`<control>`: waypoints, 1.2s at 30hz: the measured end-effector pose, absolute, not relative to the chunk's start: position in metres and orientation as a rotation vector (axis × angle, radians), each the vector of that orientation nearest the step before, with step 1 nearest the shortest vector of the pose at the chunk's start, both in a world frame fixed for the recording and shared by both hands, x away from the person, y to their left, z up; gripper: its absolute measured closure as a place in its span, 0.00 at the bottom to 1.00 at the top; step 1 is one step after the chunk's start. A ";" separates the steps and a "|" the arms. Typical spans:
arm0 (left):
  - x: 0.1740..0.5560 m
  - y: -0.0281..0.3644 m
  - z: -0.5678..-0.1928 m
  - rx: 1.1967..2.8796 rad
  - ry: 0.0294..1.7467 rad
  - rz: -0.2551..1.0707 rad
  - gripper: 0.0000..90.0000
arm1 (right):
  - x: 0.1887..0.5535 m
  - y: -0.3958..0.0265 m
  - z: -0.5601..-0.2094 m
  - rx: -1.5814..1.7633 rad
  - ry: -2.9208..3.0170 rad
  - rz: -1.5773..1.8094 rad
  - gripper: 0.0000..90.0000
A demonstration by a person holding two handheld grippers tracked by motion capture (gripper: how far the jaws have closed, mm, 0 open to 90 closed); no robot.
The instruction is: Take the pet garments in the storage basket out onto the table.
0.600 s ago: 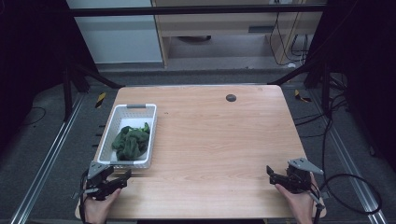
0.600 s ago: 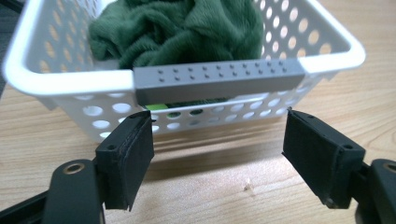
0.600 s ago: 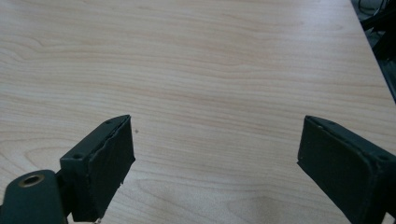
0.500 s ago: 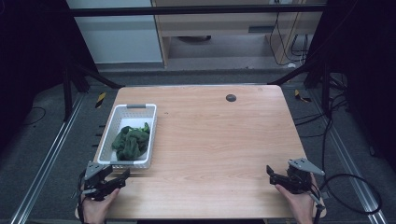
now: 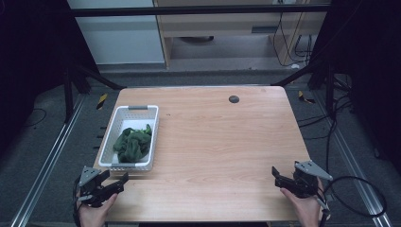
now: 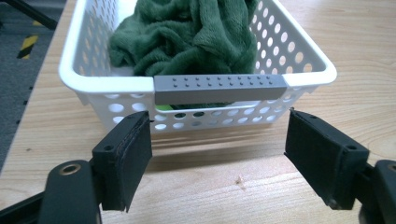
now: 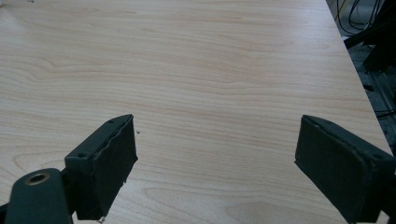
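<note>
White perforated basket (image 5: 106, 163) holding a green cloth (image 5: 132, 144), with two hand-held grippers at rest near the table's front edge.

Seen from the high view, the basket sits on the left part of the wooden table (image 5: 222, 142), its long side running away from the person; a small dark round mark (image 5: 233, 99) lies near the far edge. The left gripper (image 5: 124, 178) is just in front of the basket's near end, and in the left gripper view its jaws stand wide apart with nothing between them, facing the grey handle strip (image 6: 219, 87) without touching it. The cloth (image 6: 187, 32) lies crumpled inside, apparently a plush towel. The right gripper (image 5: 275, 174) is well apart at the table's front right corner, jaws likewise spread over bare wood.
</note>
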State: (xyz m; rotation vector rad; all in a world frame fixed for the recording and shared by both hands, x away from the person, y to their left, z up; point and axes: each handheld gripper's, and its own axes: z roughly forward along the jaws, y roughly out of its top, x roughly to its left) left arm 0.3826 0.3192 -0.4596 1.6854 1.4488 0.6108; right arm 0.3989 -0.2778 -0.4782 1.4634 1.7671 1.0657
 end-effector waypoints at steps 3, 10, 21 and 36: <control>0.381 0.320 -0.457 1.671 1.448 0.630 0.25 | 0.399 -0.278 -0.478 1.460 1.767 1.070 0.14; 0.379 0.319 -0.450 1.653 1.425 0.675 0.25 | 0.399 -0.278 -0.479 1.463 1.775 1.077 0.14; 0.381 0.317 -0.435 1.648 1.374 0.728 0.25 | 0.401 -0.274 -0.481 1.462 1.810 1.070 0.13; 0.404 0.312 -0.411 1.684 1.314 0.687 0.24 | 0.403 -0.274 -0.483 1.459 1.835 1.059 0.11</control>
